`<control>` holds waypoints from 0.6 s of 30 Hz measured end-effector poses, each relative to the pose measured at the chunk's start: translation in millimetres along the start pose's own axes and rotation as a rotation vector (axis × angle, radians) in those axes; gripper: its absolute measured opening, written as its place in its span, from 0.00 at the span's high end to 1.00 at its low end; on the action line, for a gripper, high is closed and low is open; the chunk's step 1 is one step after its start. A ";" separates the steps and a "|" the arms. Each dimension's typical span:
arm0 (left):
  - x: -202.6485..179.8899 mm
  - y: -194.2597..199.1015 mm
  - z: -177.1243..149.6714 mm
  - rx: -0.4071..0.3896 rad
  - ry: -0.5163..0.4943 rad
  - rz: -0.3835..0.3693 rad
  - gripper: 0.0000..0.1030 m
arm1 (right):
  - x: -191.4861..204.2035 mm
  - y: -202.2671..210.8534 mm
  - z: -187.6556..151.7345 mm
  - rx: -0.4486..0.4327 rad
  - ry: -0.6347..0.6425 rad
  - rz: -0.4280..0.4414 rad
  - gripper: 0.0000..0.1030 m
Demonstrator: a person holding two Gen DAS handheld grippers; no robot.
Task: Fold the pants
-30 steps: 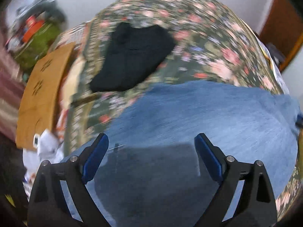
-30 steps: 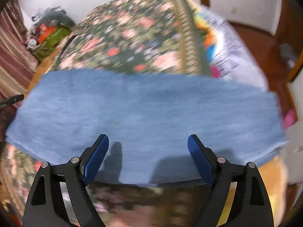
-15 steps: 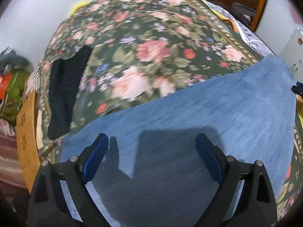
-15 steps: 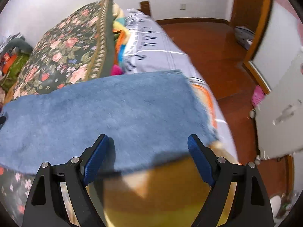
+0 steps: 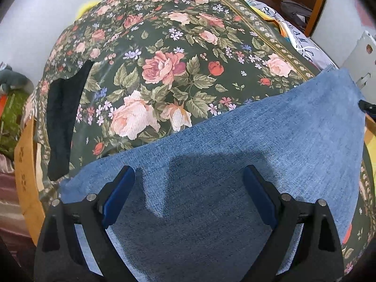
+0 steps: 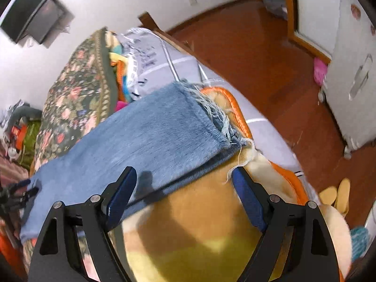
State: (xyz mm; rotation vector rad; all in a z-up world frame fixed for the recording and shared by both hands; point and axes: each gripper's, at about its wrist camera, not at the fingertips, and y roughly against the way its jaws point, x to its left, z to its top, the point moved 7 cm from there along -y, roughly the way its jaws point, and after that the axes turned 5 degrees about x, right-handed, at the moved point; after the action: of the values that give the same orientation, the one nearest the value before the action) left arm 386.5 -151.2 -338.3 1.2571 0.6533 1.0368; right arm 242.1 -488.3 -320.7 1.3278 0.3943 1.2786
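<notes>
Across the lower half of both frames, the folded jeans (image 5: 270,145) are lying flat on the floral bedspread (image 5: 164,70). The left gripper (image 5: 189,195) and right gripper (image 6: 184,192) are hovering with jaws wide open, holding nothing. Judgement: the right should be closing squarely on the frayed hem (image 6: 218,119), catching both layers.

Floral bedspread (image 5: 164,75) carries blue jeans (image 5: 258,145) and black garment (image 5: 61,122).

Jeans (image 5: 270,145) fill the lower half of the frame, lying flat on a floral blanket (image 5: 164,54). The left gripper (image 5: 188,195), jaws wide apart, hangs over the denim. A black garment (image 5: 63,117) lies at left.
</notes>
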 end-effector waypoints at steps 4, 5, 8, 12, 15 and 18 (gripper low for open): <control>-0.9 -0.3 -0.9 -0.005 0.005 -0.003 0.08 | -5.9 -10.9 3.4 0.022 -0.035 0.026 0.22; -1.0 -0.3 -0.9 -0.007 0.005 -0.003 0.08 | -6.8 -11.3 4.7 0.019 -0.039 0.027 0.26; -0.1 0.5 -1.3 -0.009 0.008 -0.005 0.09 | -6.4 -9.3 7.0 0.001 -0.048 0.025 0.45; 0.0 6.1 -2.4 -0.022 0.006 0.007 0.09 | 0.6 0.6 13.3 -0.055 -0.028 0.011 0.88; -1.0 16.3 -3.8 -0.042 0.016 -0.013 0.09 | 7.8 7.8 21.3 -0.078 0.017 -0.010 0.93; 3.8 37.8 -4.7 -0.100 0.032 -0.006 0.09 | 22.1 29.1 31.3 -0.133 0.072 -0.024 0.93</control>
State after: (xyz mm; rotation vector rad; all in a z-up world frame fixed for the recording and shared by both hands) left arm 374.0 -146.5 -302.5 1.1533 0.6221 1.0739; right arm 262.3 -492.3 -277.2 1.1644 0.3683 1.3122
